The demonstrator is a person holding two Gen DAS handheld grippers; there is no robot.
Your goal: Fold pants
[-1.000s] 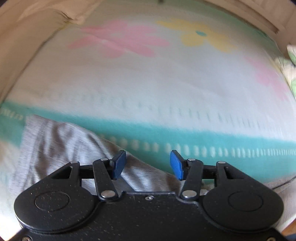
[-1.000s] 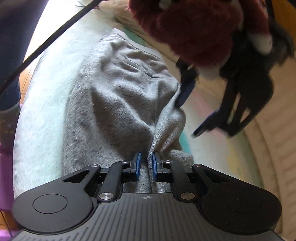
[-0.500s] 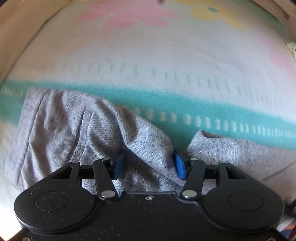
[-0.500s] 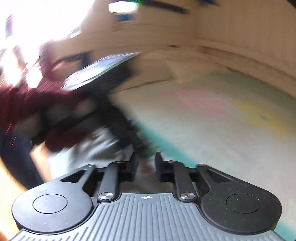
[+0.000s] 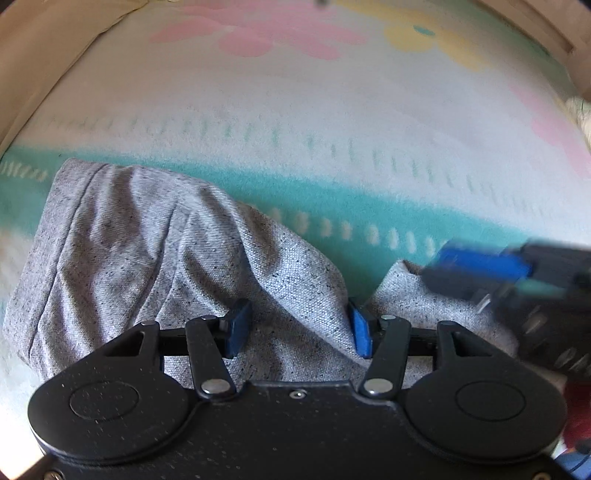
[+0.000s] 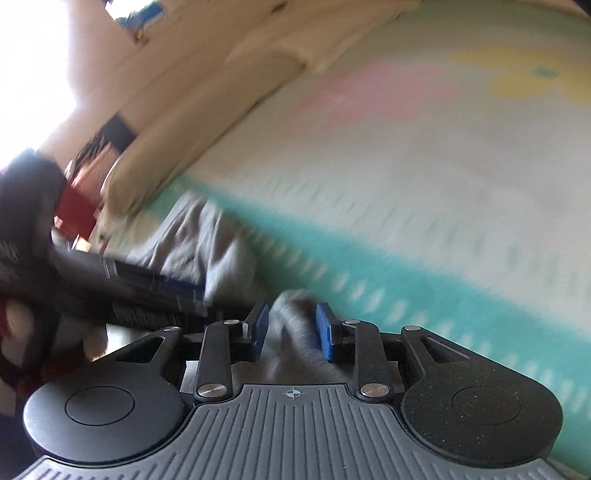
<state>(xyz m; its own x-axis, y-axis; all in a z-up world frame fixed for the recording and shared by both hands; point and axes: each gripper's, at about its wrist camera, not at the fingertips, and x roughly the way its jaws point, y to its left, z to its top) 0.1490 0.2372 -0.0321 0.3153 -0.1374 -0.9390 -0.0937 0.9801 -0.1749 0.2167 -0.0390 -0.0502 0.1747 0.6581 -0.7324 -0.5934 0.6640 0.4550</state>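
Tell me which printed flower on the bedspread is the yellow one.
The flower at upper right in the left wrist view is the yellow one, with a teal centre; the flowers beside it and at the right edge are pink.

left wrist: steeply down, close over pants (image 5: 177,251) | right wrist: tilted, blurred, low over bed (image 6: 424,177) | shared: pants, teal stripe (image 5: 332,199)

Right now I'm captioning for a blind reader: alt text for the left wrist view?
Heather-grey knit pants lie rumpled on a pastel flower-print blanket, a ridge of cloth between the open left gripper. The blurred right gripper reaches in from the right.
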